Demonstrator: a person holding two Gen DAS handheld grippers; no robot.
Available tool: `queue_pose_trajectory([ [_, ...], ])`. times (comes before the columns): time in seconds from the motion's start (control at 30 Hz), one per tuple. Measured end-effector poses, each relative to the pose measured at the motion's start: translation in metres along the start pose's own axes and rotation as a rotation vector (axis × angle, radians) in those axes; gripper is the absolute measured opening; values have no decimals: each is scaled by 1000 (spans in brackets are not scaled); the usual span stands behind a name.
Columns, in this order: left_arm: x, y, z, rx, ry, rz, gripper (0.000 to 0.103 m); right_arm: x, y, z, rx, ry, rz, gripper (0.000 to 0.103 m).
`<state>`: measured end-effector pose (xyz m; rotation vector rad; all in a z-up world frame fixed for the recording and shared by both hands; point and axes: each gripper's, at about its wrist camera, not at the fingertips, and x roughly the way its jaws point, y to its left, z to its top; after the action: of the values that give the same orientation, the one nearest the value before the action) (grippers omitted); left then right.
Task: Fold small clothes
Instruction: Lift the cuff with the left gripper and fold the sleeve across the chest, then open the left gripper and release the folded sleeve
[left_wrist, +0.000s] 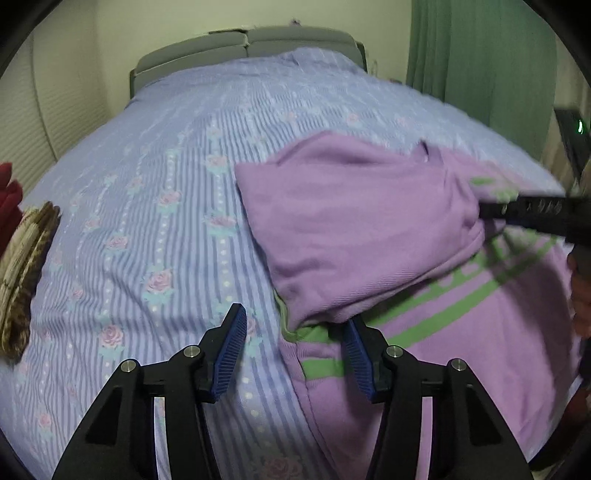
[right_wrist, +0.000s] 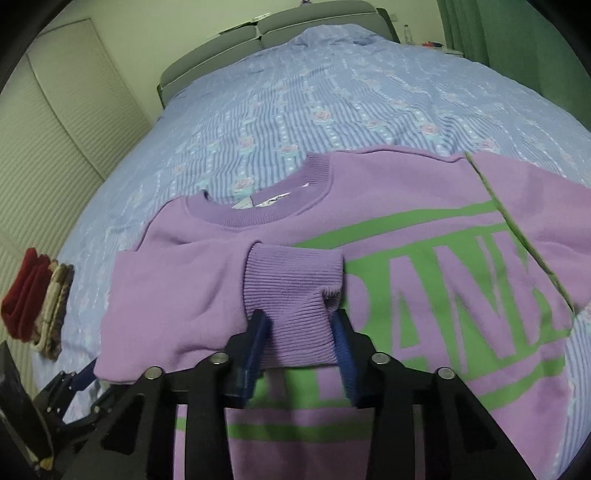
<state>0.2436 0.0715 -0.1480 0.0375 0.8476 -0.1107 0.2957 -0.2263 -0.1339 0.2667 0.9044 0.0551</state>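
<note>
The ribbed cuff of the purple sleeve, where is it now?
In the right wrist view the ribbed cuff sits low in the centre, clamped in the right gripper, over the sweatshirt chest just left of its green lettering.

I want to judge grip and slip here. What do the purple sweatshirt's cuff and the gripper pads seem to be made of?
The cuff looks like ribbed knit, soft and matte: fine parallel ridges show, and it bunches between the right gripper pads. The blue pads look like ridged rubber or plastic; which one is unclear.

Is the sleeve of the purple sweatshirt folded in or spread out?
Folded in: the sleeve lies across the sweatshirt front, cuff gripped by the right tool.
</note>
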Motion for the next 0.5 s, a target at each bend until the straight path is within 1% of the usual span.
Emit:
queue_pose_trajectory([
  [0.03,-5,-1,0,9,-20,-10,53,-2,0,1,-7,-10,-9,23],
  [0.07,-9,-4,-1,33,-32,-8,53,-4,0,2,-10,-19,-10,20],
  [0.13,-5,-6,-3,61,-14,1,53,-15,-1,5,1,-60,12,18],
  [0.23,5,-2,-5,32,19,26,54,-29,-1,11,4,-107,23,16],
  [0.3,5,2,-4,1,11,29,55,-36,0,13,-9,-124,18,16],
  [0.37,2,4,-6,2,-12,66,54,-36,3,14,-33,-126,2,15],
  [0.43,-2,9,-7,-28,-12,54,51,-31,2,13,-48,-110,-28,15],
  [0.5,-4,14,-9,-71,-14,51,51,-24,-1,12,-30,-92,-30,15],
])
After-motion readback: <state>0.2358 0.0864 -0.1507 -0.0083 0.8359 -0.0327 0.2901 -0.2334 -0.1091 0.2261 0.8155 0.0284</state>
